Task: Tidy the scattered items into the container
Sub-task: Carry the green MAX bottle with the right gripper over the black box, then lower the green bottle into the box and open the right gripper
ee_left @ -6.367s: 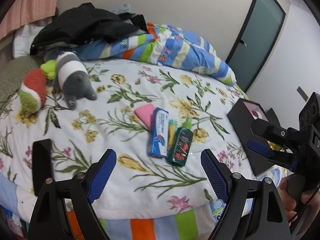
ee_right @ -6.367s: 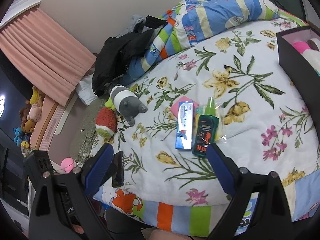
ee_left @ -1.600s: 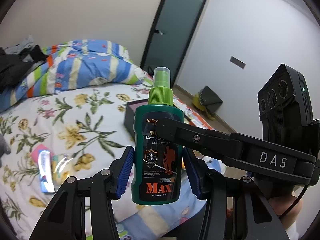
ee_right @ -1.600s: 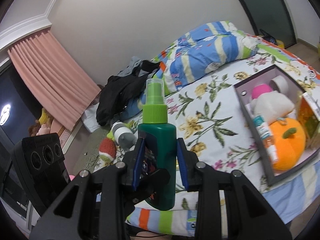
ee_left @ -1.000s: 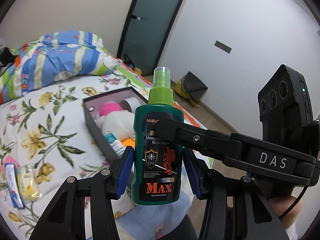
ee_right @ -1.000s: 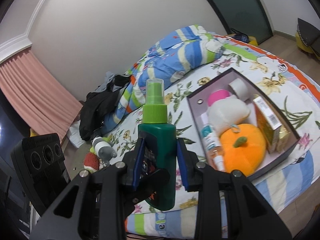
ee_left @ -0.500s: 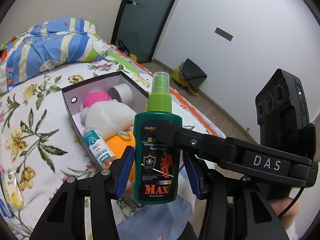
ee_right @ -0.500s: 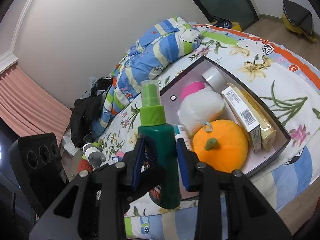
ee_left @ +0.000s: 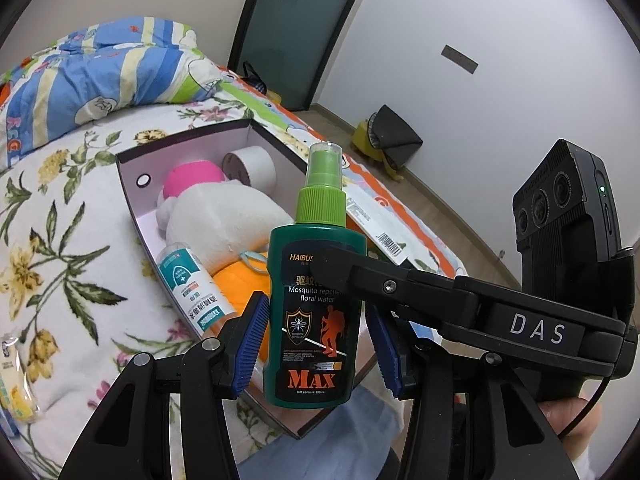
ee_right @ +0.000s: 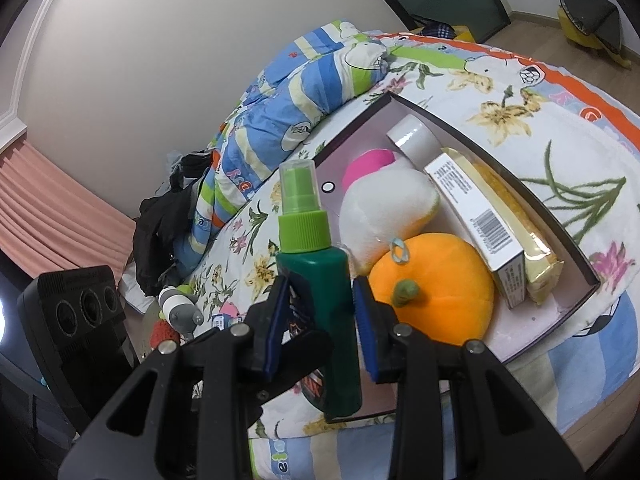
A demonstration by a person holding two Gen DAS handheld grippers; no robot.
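Two grippers are clamping one green spray bottle between them, upright, its light-green pump cap pointing up. The left gripper is pressing its blue pads against the bottle's two narrow sides low on the body, with the printed label facing its camera. The right gripper is squeezing the front and back faces of the same bottle, one of its black fingers lying across the label in the left wrist view.

The bottle is hanging over the near end of the dark open box, which is sitting on the floral bedspread near the edge of the bed. Whether the bottle's base is touching anything inside is hidden.

Inside the box, a white and pink plush is lying toward the far end, with an orange pumpkin plush touching it on the near side. A white roll is standing in the far corner, and a boxed item with a barcode is leaning along one long wall beside a yellow packet. A small teal-labelled tube is lying along the opposite wall.

A striped quilt is bunched at the head of the bed.
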